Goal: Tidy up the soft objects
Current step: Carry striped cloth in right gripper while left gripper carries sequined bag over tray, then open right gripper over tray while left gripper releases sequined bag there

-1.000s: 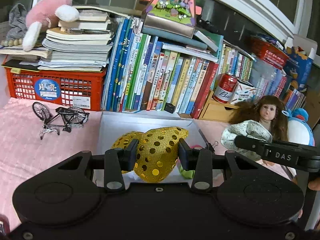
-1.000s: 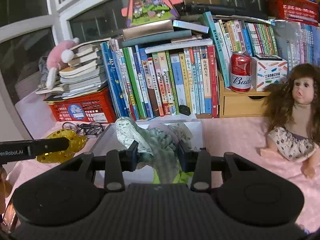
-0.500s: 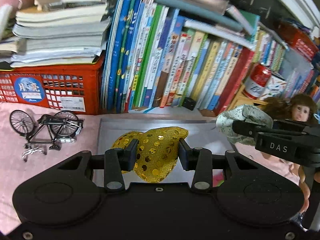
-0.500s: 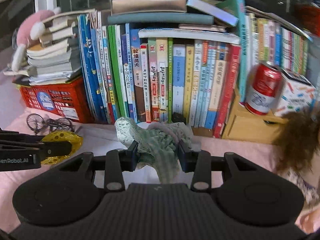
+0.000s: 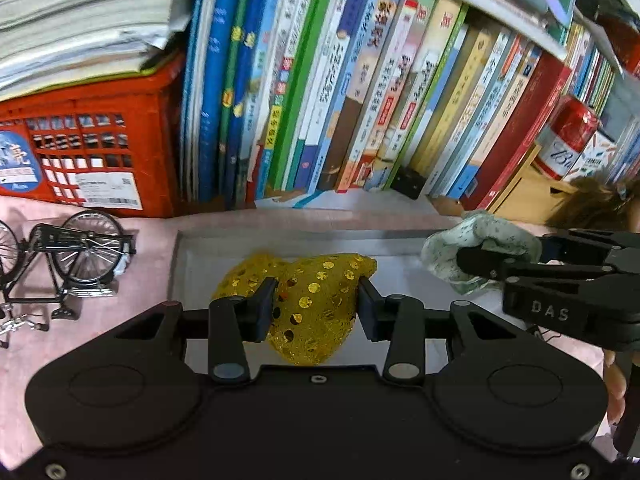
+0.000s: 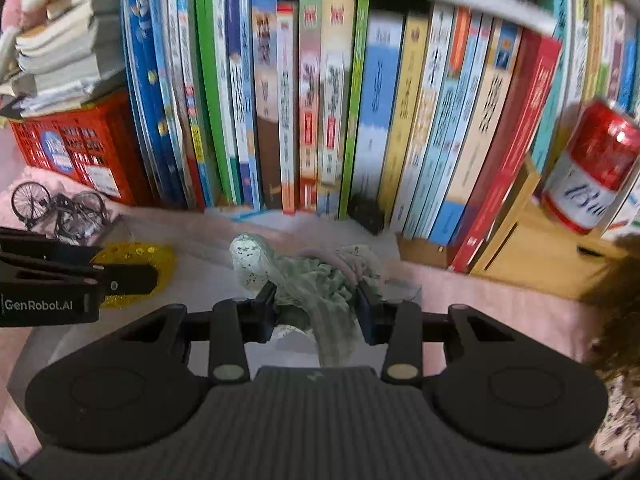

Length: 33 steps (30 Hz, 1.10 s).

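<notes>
My left gripper [image 5: 316, 300] is shut on a gold sequined cloth [image 5: 316, 308] and holds it over a white box [image 5: 200, 248] on the pink table cover. My right gripper [image 6: 316, 304] is shut on a pale green patterned cloth [image 6: 320, 292] over the same box [image 6: 200, 264]. In the left wrist view the right gripper [image 5: 480, 264] comes in from the right with the green cloth [image 5: 480, 236]. In the right wrist view the left gripper [image 6: 132, 276] comes in from the left with the gold cloth [image 6: 136, 256].
A row of upright books [image 5: 360, 100] stands close behind the box. A red crate [image 5: 92, 148] under stacked books is at the left, with a model bicycle [image 5: 60, 256] before it. A red can [image 6: 596, 168] on a wooden drawer and a doll's hair [image 6: 616, 288] are at the right.
Both grippers have moved forward and down toward the white box and the books, each still holding its cloth. The books now fill the upper view.
</notes>
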Motion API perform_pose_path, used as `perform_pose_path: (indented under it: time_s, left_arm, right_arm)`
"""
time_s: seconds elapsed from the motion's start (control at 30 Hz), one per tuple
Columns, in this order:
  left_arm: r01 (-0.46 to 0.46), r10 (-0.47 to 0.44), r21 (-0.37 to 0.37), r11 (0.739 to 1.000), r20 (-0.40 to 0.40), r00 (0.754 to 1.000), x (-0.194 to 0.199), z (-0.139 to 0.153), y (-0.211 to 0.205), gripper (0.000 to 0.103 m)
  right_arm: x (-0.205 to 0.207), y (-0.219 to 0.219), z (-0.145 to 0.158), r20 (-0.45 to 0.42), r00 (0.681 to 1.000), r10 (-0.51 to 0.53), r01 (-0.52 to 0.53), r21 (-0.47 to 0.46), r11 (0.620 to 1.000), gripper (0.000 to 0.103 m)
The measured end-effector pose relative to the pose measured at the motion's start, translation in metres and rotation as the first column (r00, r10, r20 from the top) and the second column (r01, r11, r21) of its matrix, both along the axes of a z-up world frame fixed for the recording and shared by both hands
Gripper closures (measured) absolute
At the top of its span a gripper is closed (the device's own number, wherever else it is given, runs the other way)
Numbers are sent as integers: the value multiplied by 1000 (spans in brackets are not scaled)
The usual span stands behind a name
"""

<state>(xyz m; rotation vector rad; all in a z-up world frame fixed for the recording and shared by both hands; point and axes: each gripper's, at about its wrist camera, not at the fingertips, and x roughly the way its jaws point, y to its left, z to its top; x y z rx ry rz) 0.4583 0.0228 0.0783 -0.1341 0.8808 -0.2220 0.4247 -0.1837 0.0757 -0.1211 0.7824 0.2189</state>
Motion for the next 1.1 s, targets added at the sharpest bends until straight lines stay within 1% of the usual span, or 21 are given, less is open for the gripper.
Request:
perform_pose_path:
  time_s: [0.17,0.33,0.5,0.57,0.7,0.8,0.87,1.1]
  left_arm:
    - [23,-23,11,1000,-10,1000,3,-9,-6,63]
    - [35,-35,10,999,-18,999,4,-15,-8,62]
    - [42,-42,9,999,-17,999,3,-16,-9,59]
    - [42,-42,5,999,-10,999,2,-15,-10,57]
    - [23,-23,5,1000,0,1000,-2,-10,-8,53]
    - [13,-13,11,1000,7,1000,-8,-5,-7,46]
    - [11,-11,19,1000,12,1000,-14,-1,-8,39]
    - [12,-13,26,1000,41,999,-45,21,-6,30]
  right_arm:
    - [8,-2,-15,-43,999,4,-5,-5,1000,58]
    - [11,-3,-21,-76,997,14,-13,3,1000,57]
    - [14,-3,-24,-96,995,12,-10,26,1000,56]
    - [14,-3,-24,-103,995,11,-7,37,999,48]
    - [10,-5,-21,-98,995,4,2,56,998,41]
    - [6,-7,-16,-92,996,1,6,73,997,35]
    - [0,-7,-11,-84,996,-2,9,78,997,30]
    - [-31,-10,14,-34,999,-9,13,97,995,25]
